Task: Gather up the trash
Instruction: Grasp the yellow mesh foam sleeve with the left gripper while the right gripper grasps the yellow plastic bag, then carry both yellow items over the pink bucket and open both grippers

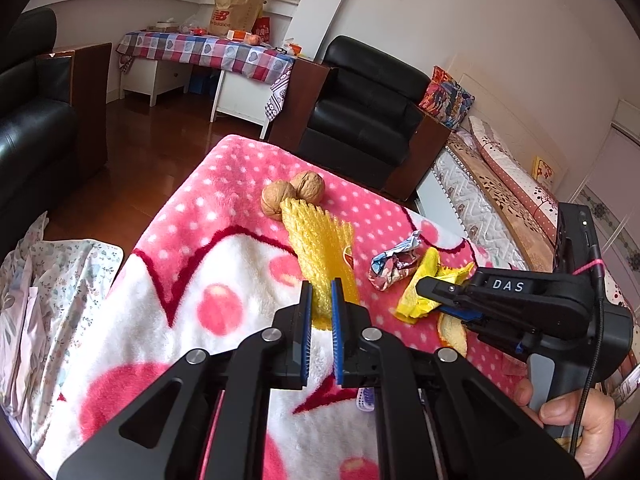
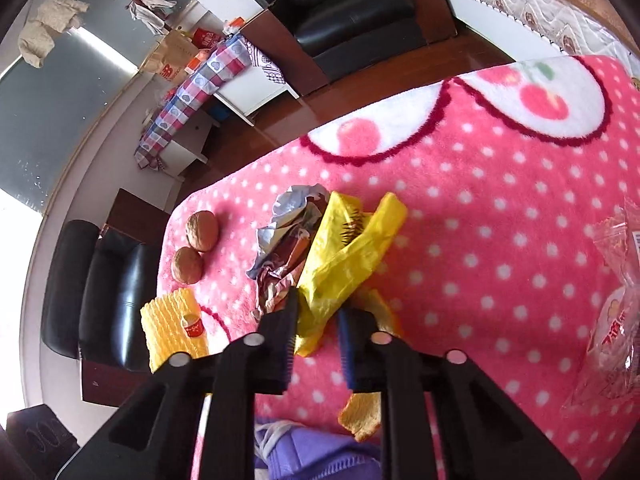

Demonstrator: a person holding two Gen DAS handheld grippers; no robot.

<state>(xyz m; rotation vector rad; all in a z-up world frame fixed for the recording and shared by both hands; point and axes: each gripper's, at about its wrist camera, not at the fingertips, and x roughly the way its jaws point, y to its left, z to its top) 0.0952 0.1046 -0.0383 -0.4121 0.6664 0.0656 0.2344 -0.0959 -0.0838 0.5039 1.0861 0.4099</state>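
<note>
Pink polka-dot blanket [image 1: 224, 184] with white cherry panels covers the worktop, and behind it sits a living room: black leather armchair [image 1: 360, 120], a far table under a checked cloth [image 1: 208, 52] with a brown paper bag [image 1: 234, 14] on top, and dark wooden floor between.

On to the trash. Left gripper [image 1: 321, 296] has its jaws drawn close on the near end of the yellow foam fruit net [image 1: 316, 240], blue pads pressing the mesh from both sides. That net runs away from the jaws toward two walnuts [image 1: 294, 194] lying side by side at the far edge of the blanket, its far tip touching them.

Right of the net lies a crumpled foil wrapper [image 1: 394, 266], and just beside that a yellow plastic bag [image 2: 344, 256]. Right gripper [image 2: 316, 320] comes in over this bag; from its own wrist view the jaws stand only a little apart with the bag's near corner between them, and the left pad is against the plastic, though whether both pads truly bite I cannot tell. A piece of orange peel [image 2: 362, 412] lies on the blanket under the right finger, near the edge. A clear snack packet [image 2: 616, 320] sits well off to the right. A hand [image 1: 580, 420] grips the right gripper's handle, with purple fabric [image 2: 320, 456] at the near edge
</note>
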